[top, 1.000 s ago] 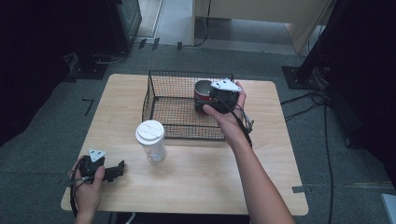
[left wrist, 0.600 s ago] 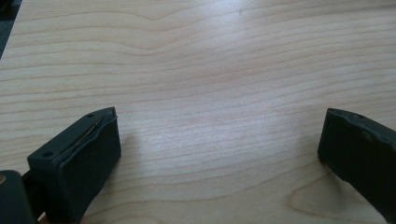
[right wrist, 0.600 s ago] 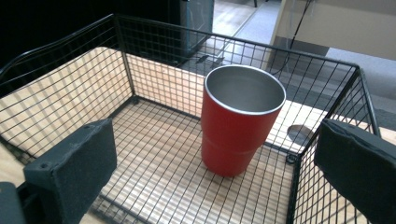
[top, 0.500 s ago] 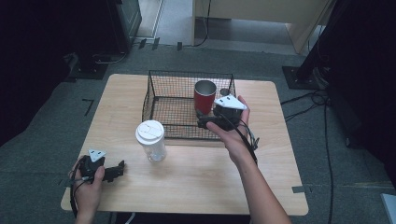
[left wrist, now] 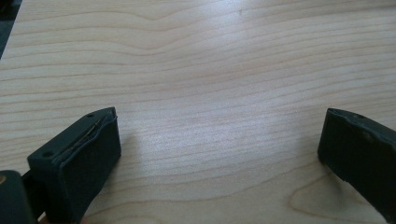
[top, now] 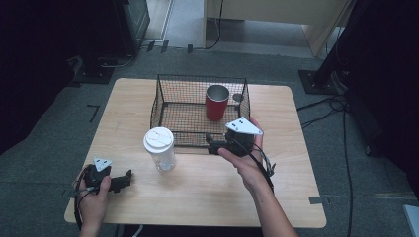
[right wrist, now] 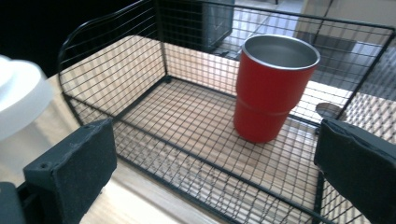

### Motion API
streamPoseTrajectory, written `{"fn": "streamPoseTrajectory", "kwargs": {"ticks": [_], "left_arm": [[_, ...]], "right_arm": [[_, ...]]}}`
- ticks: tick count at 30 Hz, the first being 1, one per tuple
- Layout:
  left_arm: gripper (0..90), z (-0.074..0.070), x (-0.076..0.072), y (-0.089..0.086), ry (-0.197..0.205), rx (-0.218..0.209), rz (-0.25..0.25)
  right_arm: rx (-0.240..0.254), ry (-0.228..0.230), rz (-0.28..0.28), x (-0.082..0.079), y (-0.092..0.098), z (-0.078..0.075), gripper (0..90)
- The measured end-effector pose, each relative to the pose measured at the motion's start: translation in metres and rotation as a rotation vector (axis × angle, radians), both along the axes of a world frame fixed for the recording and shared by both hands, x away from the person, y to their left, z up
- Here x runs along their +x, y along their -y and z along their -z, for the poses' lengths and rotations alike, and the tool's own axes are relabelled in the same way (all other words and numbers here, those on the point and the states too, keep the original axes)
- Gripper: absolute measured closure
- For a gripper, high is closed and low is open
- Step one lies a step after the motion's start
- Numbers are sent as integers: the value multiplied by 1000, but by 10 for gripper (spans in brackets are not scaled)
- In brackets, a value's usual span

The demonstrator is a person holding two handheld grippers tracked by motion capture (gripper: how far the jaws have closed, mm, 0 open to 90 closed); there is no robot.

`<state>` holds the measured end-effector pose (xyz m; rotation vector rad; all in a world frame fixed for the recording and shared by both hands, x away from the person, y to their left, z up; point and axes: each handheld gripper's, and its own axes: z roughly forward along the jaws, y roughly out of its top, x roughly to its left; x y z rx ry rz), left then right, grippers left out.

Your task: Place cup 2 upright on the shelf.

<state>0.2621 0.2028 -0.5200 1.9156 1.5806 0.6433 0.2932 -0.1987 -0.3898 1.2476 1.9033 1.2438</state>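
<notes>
A red metal tumbler [top: 216, 102] stands upright in the right half of a black wire basket [top: 170, 106]. In the right gripper view the tumbler [right wrist: 273, 88] is seen past the basket's front wall [right wrist: 154, 140]. My right gripper [top: 211, 143] hovers just outside that front wall, open and holding nothing [right wrist: 215, 154]. A clear cup with a white lid [top: 159, 148] stands in front of the basket's left corner. Near the table's front left, my left gripper [top: 124, 179] is open over bare wood [left wrist: 219, 135].
The wooden table [top: 286, 163] has bare room to the right of and in front of the basket. The lidded cup's white lid [right wrist: 18, 98] shows close at the left of the right gripper view. Dark stands and cables lie on the floor around the table.
My right gripper has let go of the red tumbler and drawn back out of the basket toward the front. The tumbler stays upright inside. The left gripper has not moved.
</notes>
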Motion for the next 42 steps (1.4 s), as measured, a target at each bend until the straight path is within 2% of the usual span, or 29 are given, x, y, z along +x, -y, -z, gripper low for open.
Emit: {"fn": "streamPoseTrajectory", "kwargs": {"ticks": [7,16,42], "left_arm": [[1,0,0,0,1,-1,0],[1,0,0,0,0,-1,0],[0,0,0,0,2,-1,-1]], "right_arm": [[-19,10,-40,-10,-12,8,0],[-2,-1,-90,-18,-29,16,0],[1,-27,-210,-18,-74,28,0]]}}
